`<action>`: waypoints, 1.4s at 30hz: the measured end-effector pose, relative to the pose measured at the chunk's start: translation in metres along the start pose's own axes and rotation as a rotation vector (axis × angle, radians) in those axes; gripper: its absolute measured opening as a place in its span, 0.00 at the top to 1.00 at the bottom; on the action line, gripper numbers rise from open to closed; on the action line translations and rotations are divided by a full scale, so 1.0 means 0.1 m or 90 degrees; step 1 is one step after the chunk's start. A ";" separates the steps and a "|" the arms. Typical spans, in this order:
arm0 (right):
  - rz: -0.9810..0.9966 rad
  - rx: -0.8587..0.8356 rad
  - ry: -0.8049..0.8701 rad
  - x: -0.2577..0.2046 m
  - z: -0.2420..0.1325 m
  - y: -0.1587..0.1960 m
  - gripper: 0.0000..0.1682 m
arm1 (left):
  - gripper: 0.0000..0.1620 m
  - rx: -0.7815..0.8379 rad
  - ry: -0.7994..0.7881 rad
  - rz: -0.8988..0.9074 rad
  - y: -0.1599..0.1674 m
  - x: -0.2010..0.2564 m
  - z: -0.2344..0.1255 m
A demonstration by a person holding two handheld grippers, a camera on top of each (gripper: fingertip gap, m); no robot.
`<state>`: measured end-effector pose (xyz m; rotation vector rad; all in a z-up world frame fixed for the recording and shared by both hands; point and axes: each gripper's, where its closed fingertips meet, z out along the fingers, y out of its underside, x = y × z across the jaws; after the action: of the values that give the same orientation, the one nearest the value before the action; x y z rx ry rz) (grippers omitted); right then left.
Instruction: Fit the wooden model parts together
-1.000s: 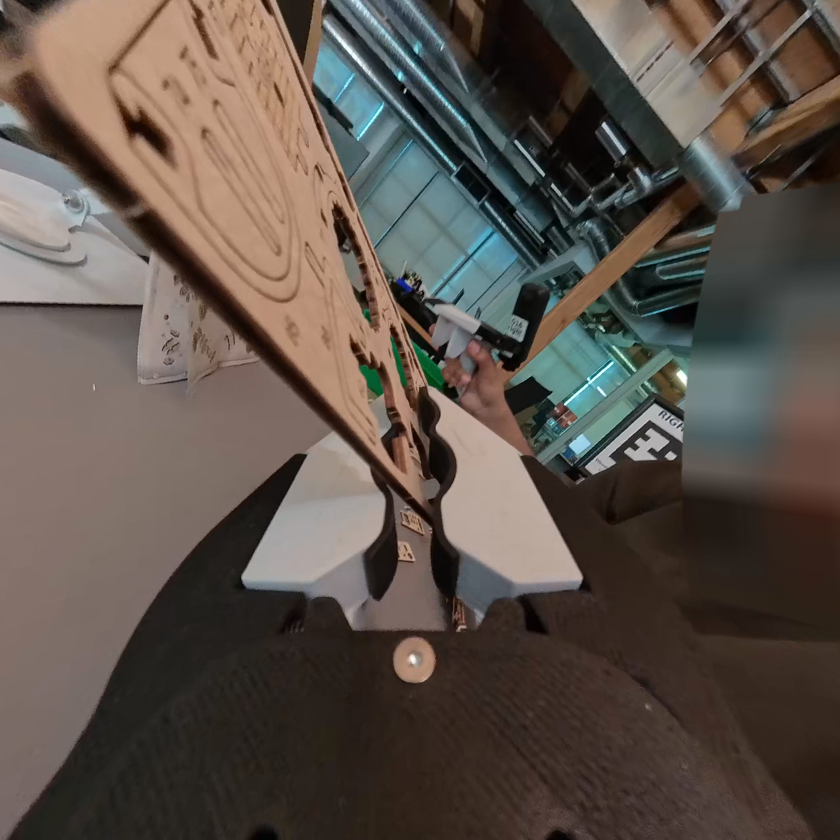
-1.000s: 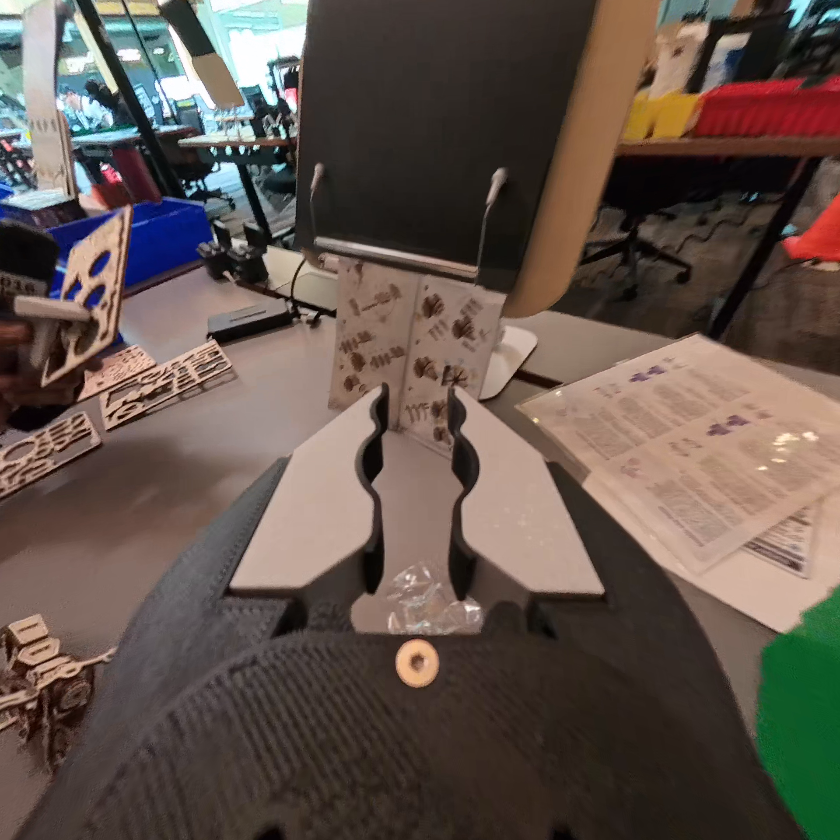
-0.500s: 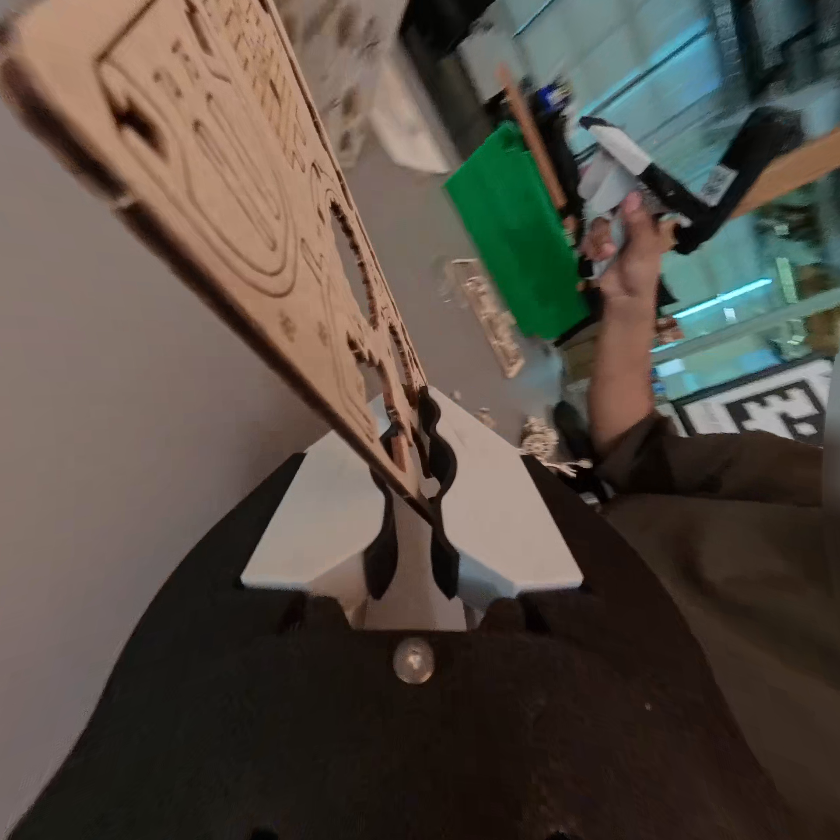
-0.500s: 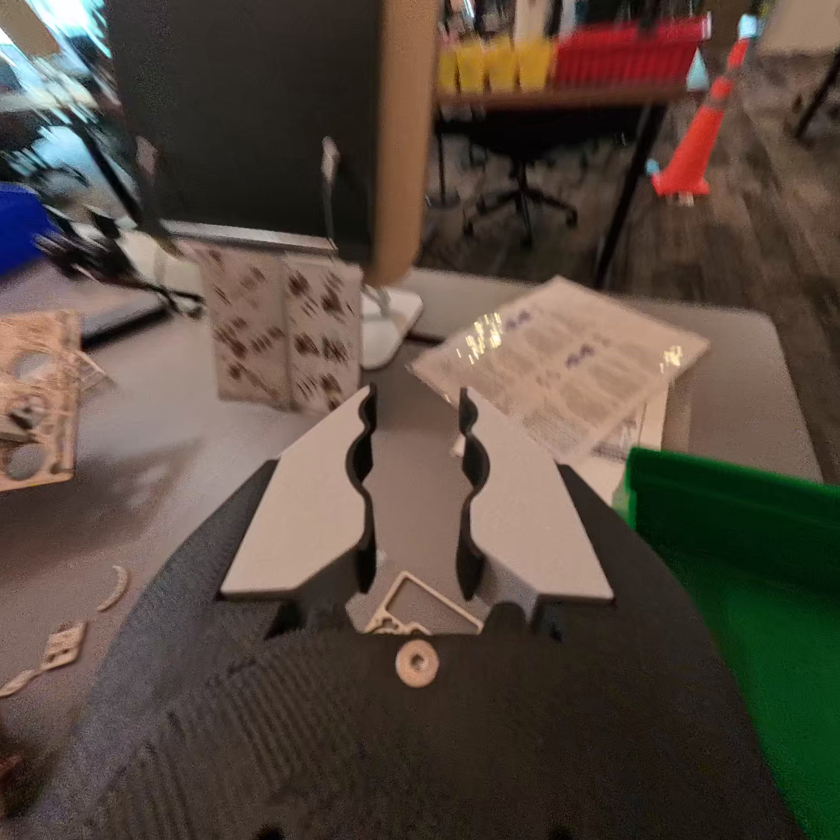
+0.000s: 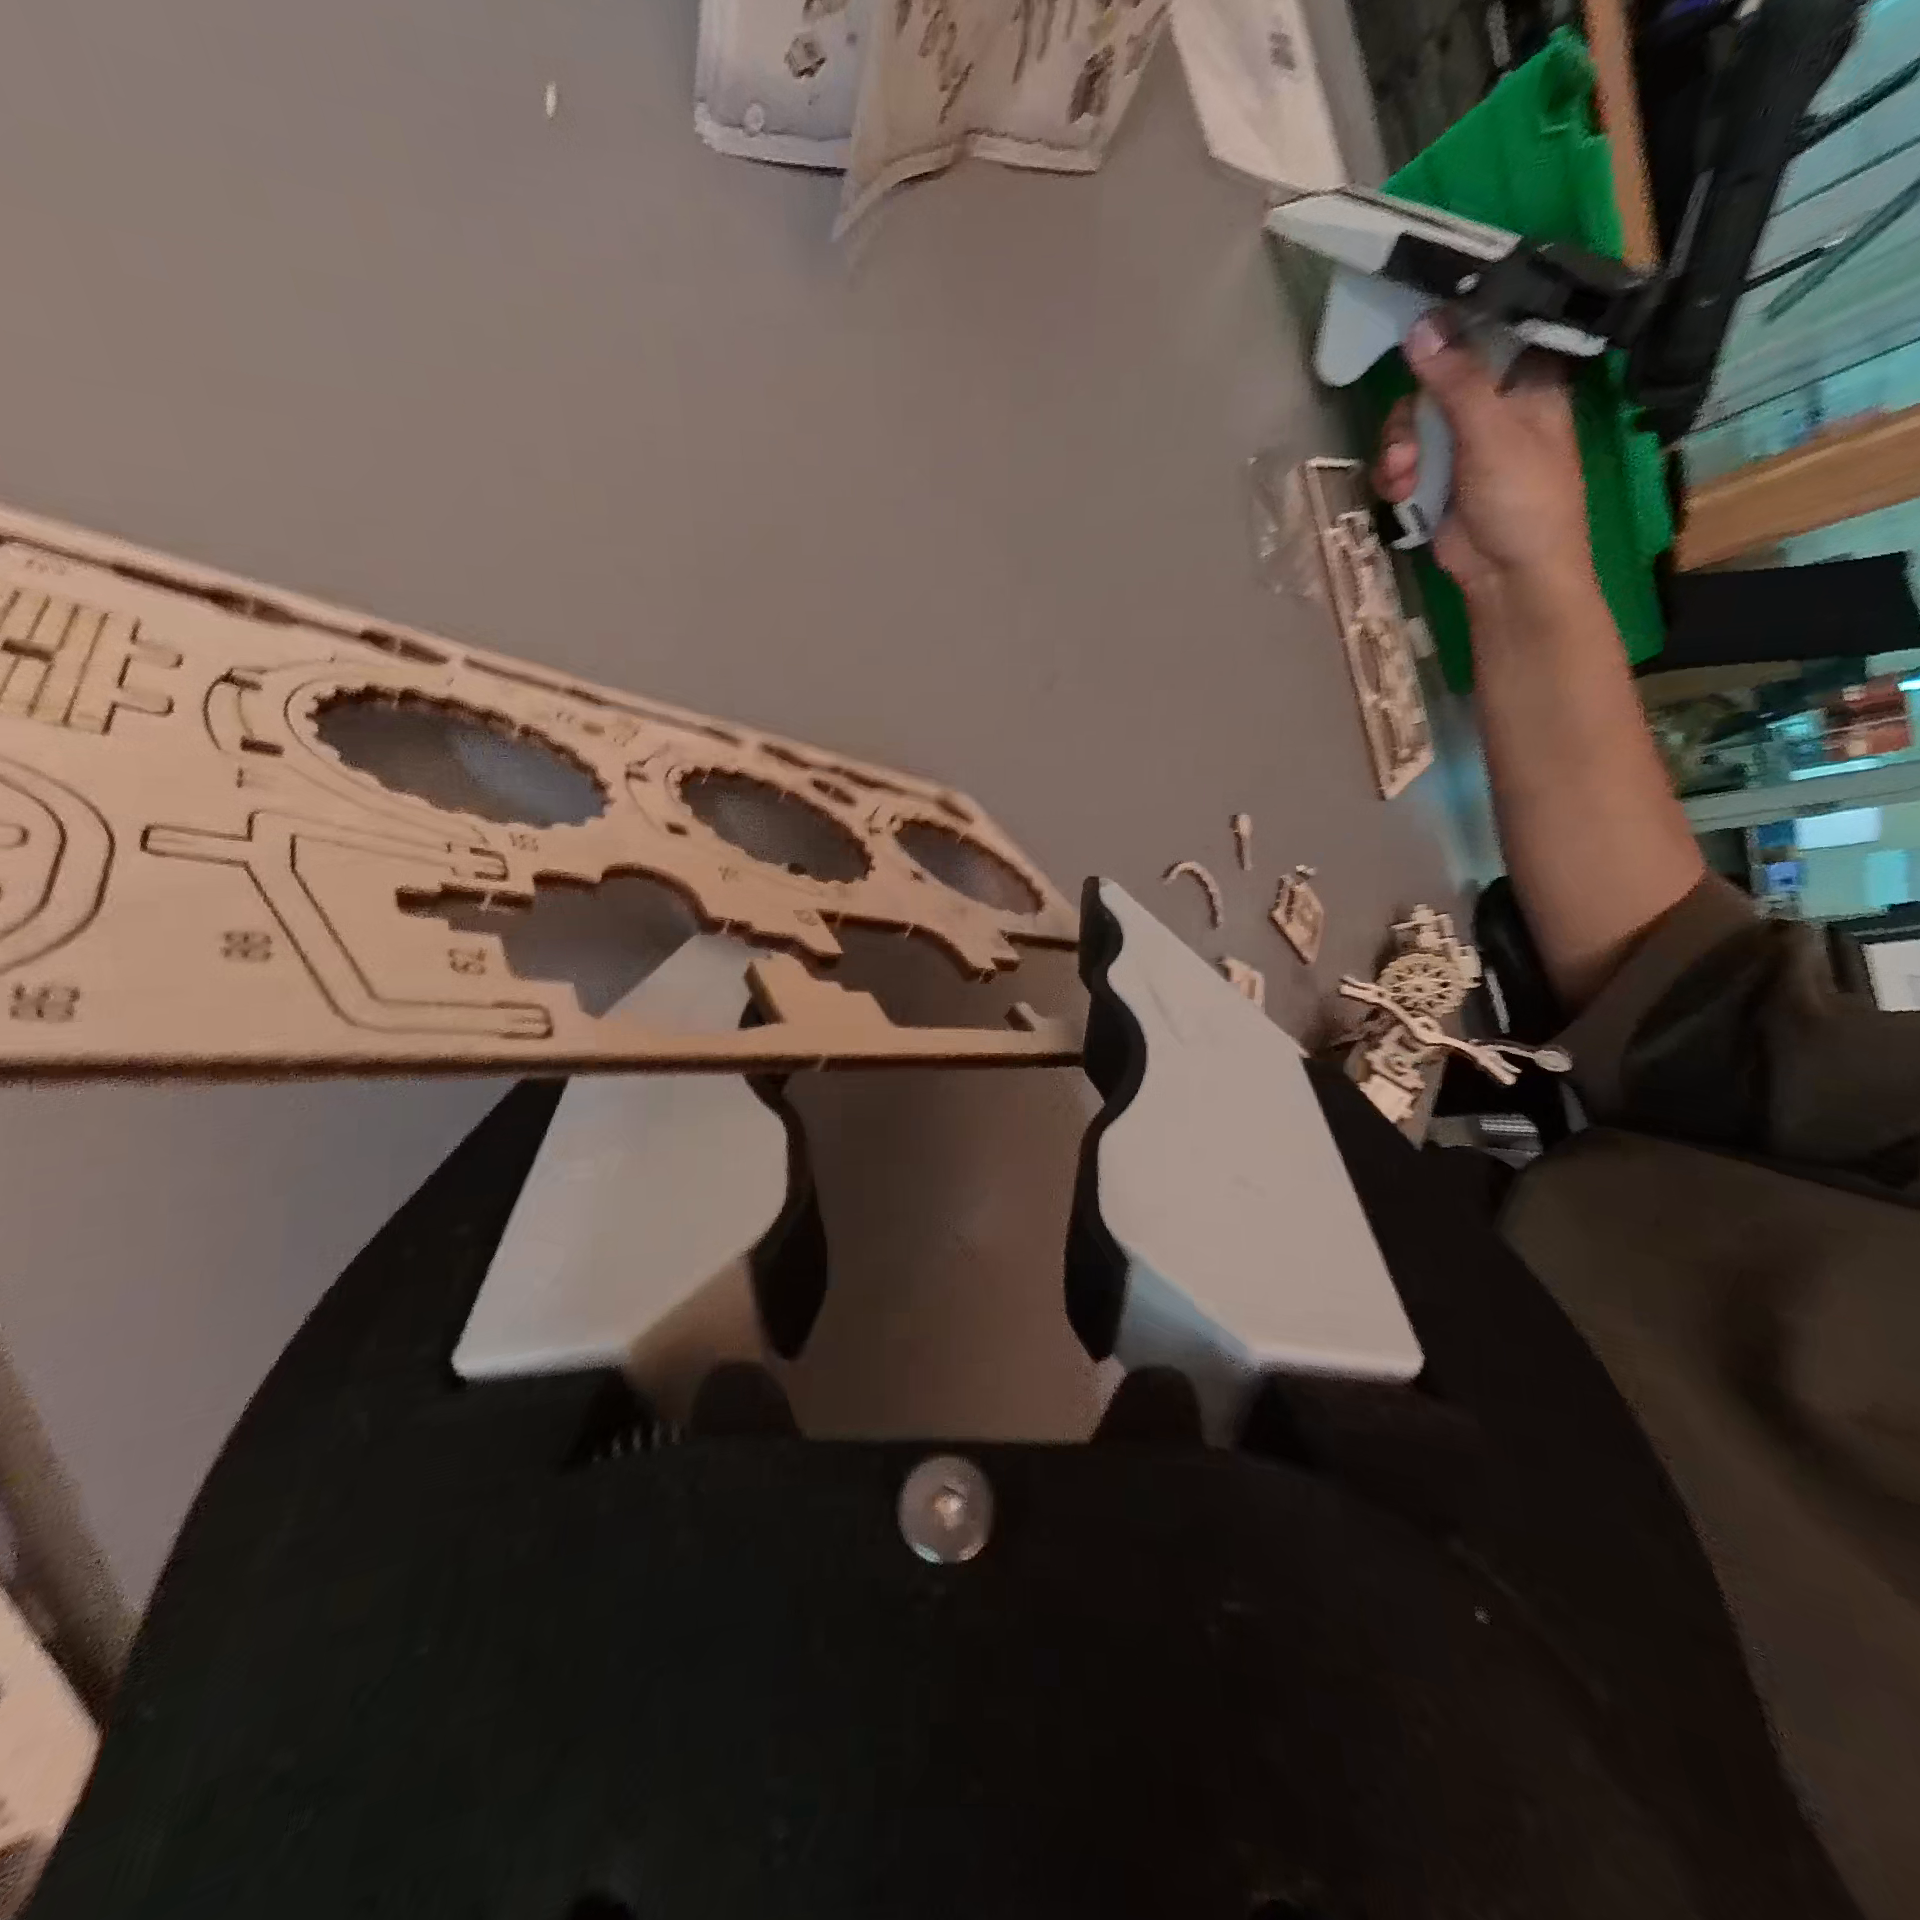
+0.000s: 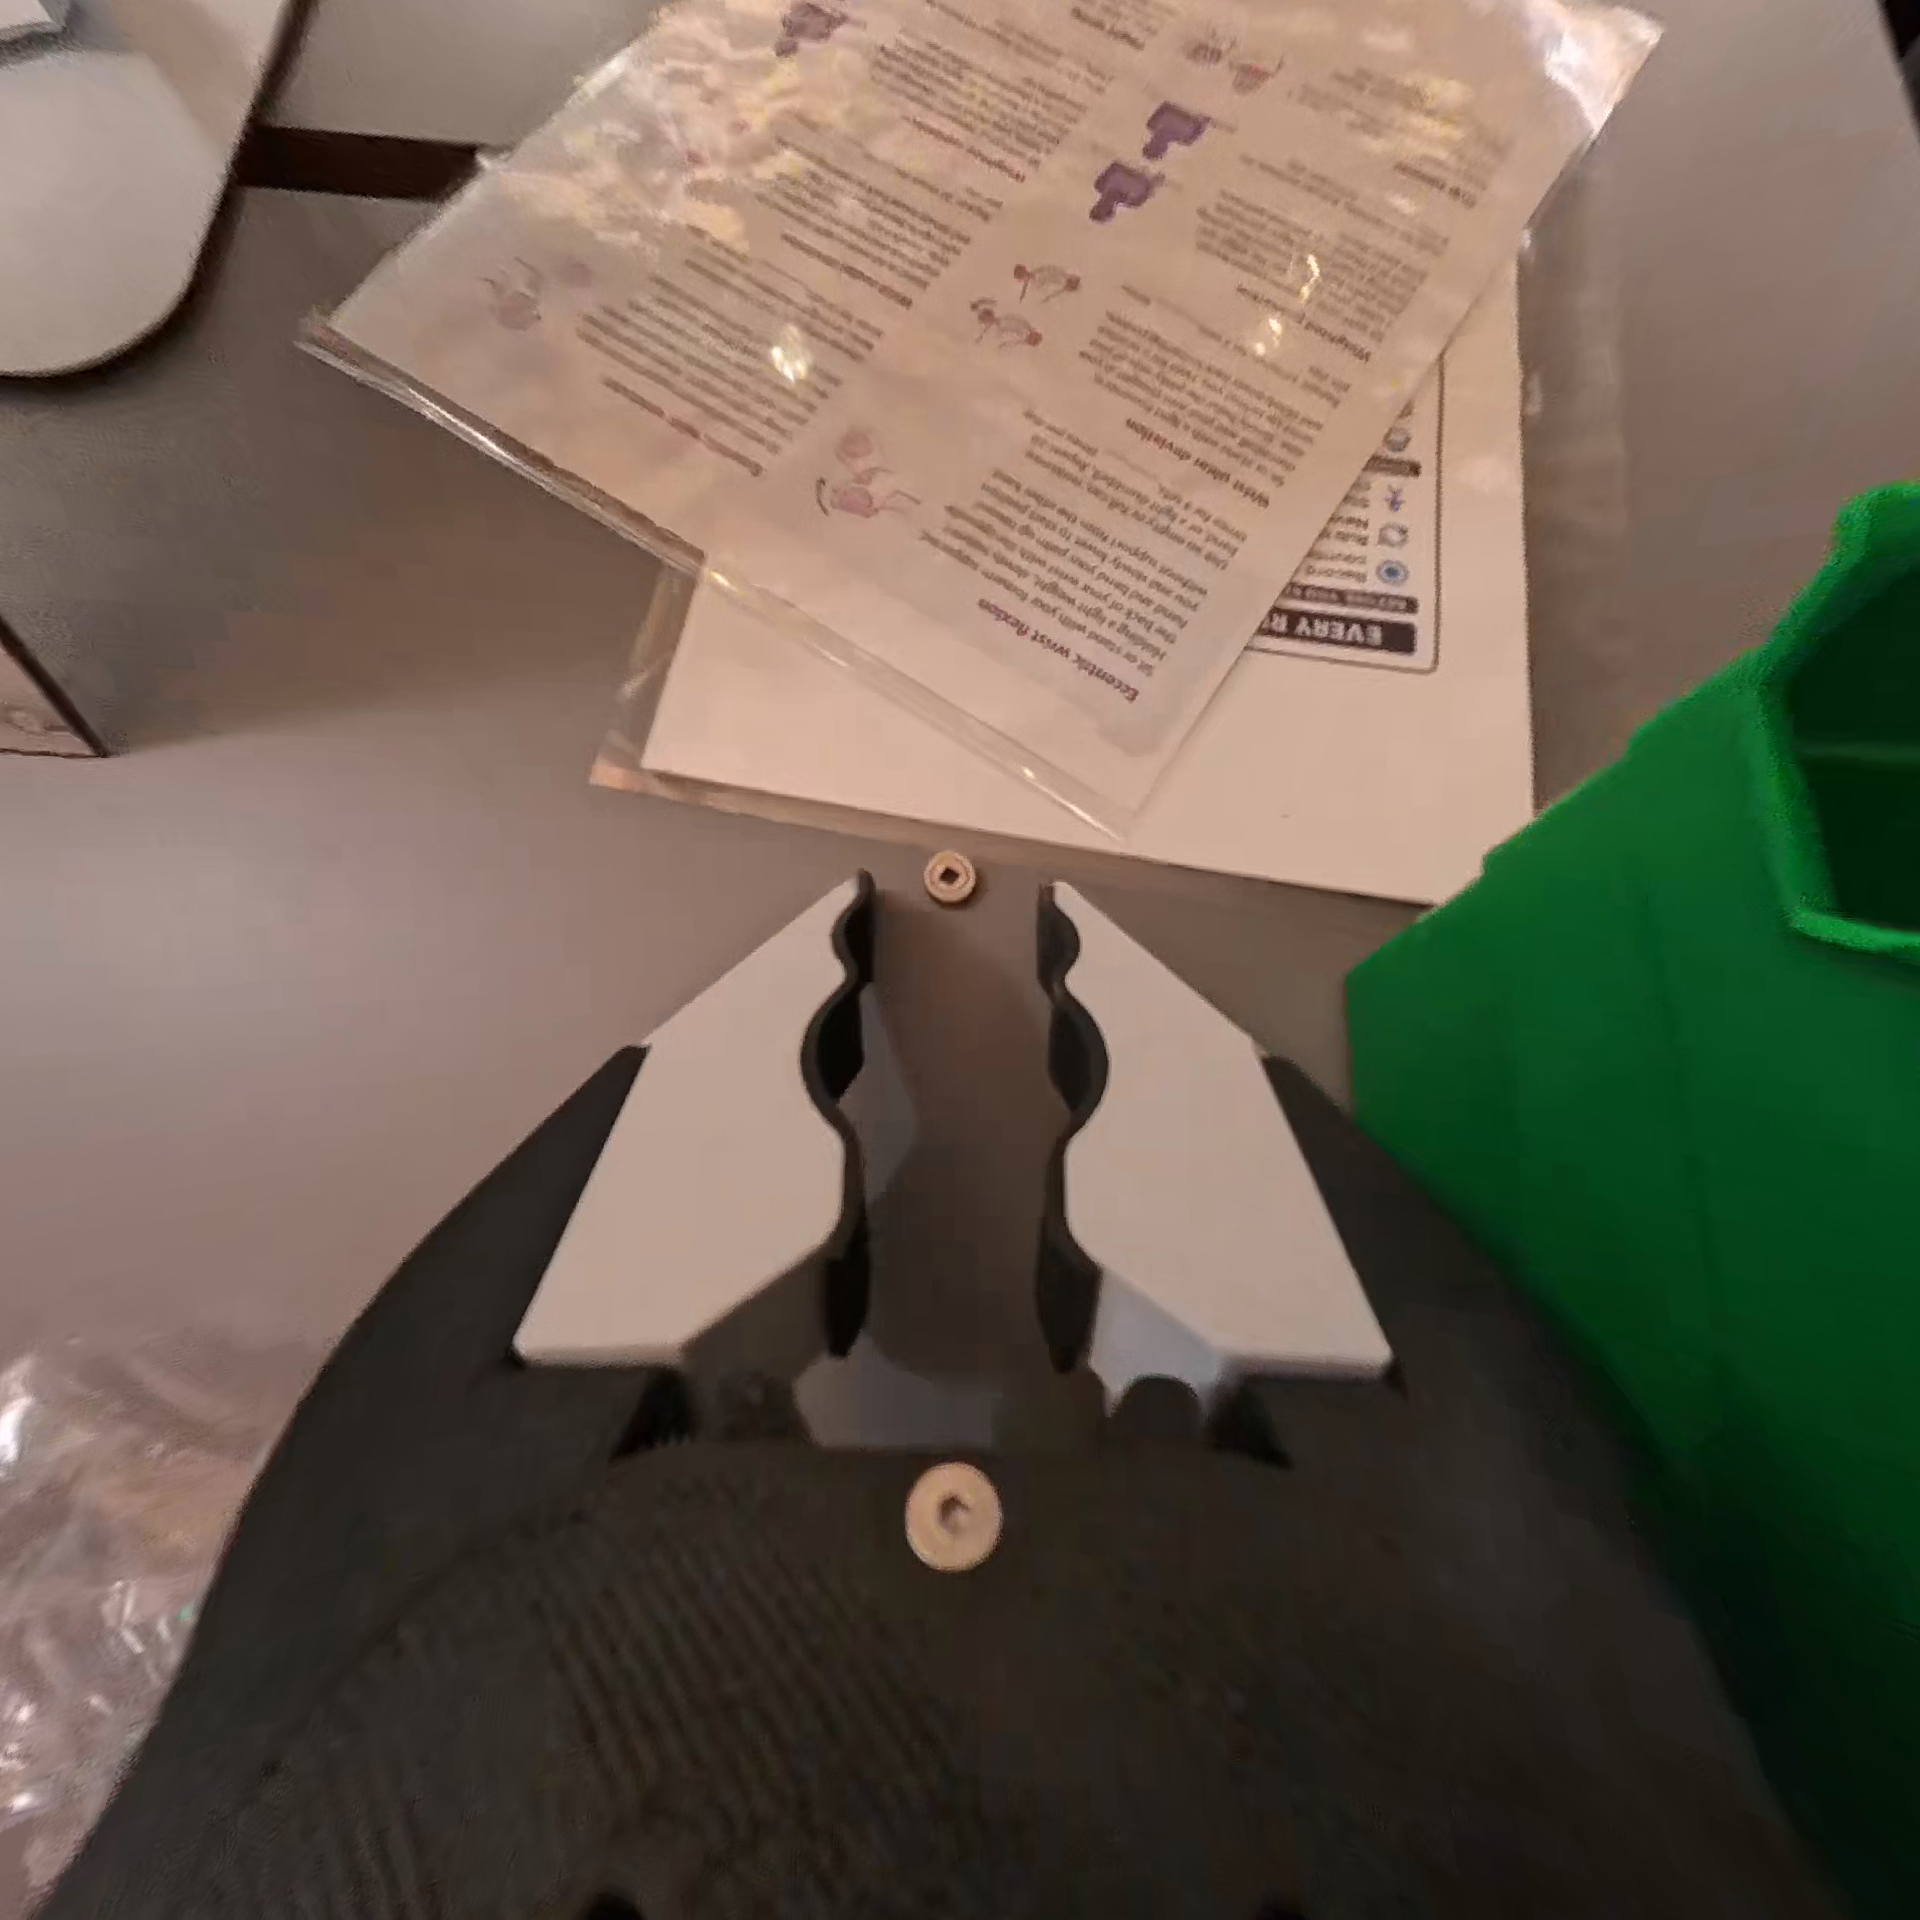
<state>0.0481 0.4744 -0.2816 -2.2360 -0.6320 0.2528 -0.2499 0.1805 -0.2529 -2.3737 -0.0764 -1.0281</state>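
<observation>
In the left wrist view a laser-cut wooden sheet [image 5: 312, 914] with several punched-out holes lies flat across my left gripper [image 5: 925, 966]. Its jaws stand wide apart; the sheet's corner touches the right finger's dark pad [image 5: 1107, 1029] and covers the left fingertip. The half-built wooden model [image 5: 1418, 997] and loose small wooden pieces [image 5: 1294, 914] lie on the grey table [image 5: 831, 416]. My right gripper [image 6: 954, 909] is open and empty, low over the table, with a small round wooden washer [image 6: 953, 881] just past its tips. It also shows in the left wrist view [image 5: 1351, 234], held by a hand.
A green bin [image 6: 1662, 1039] stands close on the right of the right gripper. Laminated printed sheets [image 6: 935, 364] lie beyond the washer, a crumpled clear bag [image 6: 83, 1507] at lower left. Another wooden sheet [image 5: 1371, 623] and folded paper instructions [image 5: 935, 62] lie on the table. One gripper's finger ends stand about 40 centimetres off the other's. About 25 centimetres separates my left fingertips from the half-built wooden model [image 5: 1418, 997].
My left gripper's jaws opened and the wooden sheet, gripped edge-on before, tipped flat to the left. My right gripper swung right and down, from facing the stand to just above the washer.
</observation>
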 end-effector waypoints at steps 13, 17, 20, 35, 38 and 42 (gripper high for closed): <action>-0.067 0.095 -0.128 -0.41 -0.55 -0.19 1.00 | 0.44 -0.031 -0.166 0.013 0.31 -0.03 -0.33; -0.099 0.142 -0.168 -0.65 -0.99 -0.24 1.00 | 0.44 -0.037 -0.252 0.035 0.42 -0.02 -0.48; -0.134 0.172 -0.122 -0.58 -1.23 -0.26 1.00 | 0.44 -0.019 -0.265 0.052 0.45 0.11 -0.53; -0.016 -0.005 -0.060 -0.28 -0.15 -0.19 0.91 | 0.53 0.222 -0.171 0.264 0.42 0.94 -0.32; -0.021 -0.063 -0.066 -0.28 0.06 -0.10 0.89 | 0.55 0.273 -0.116 0.231 0.38 0.97 -0.41; -0.034 -0.066 -0.059 -0.26 0.13 -0.11 0.95 | 0.57 0.291 -0.047 0.192 0.35 0.99 -0.38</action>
<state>0.0169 0.4754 -0.2824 -2.3137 -0.7688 0.3039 -0.1962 0.1156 -0.1793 -1.9326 0.0197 -0.6926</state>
